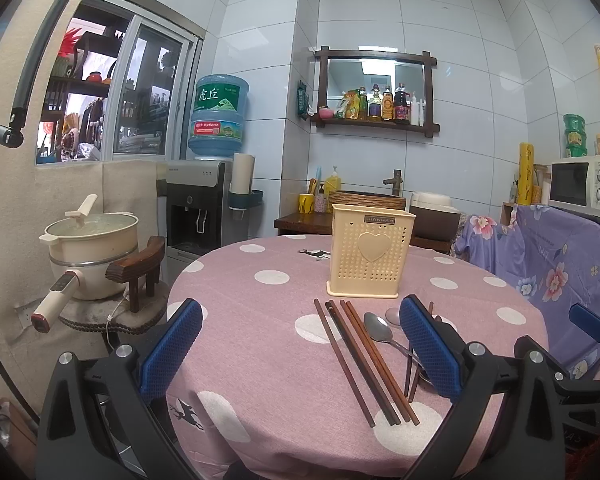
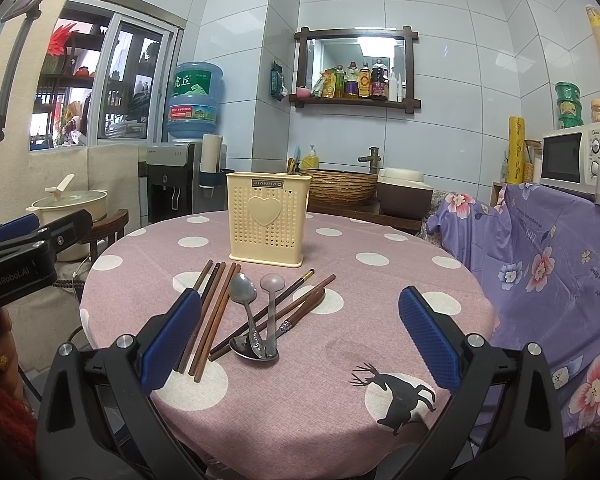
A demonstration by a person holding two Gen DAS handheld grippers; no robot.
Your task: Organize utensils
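Left claw [image 1: 300, 354] spread wide, holding nothing, hovering over the table [image 1: 240, 300] near the holder [image 1: 370, 250]. Chopsticks [image 1: 364, 360] lie loose in front of the holder, probably laid out for sorting. Metal spoon [image 2: 246, 312] and pale spoon [image 2: 271, 308] overlap just right of them. Right claw [image 2: 300, 338] also spread, empty, facing the pile, likely ready for a first pick.

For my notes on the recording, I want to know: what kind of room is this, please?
Most likely a small home kitchen with a dining table: a microwave stands on the right, sauce bottles fill a wall shelf, and a water dispenser stands at the back.
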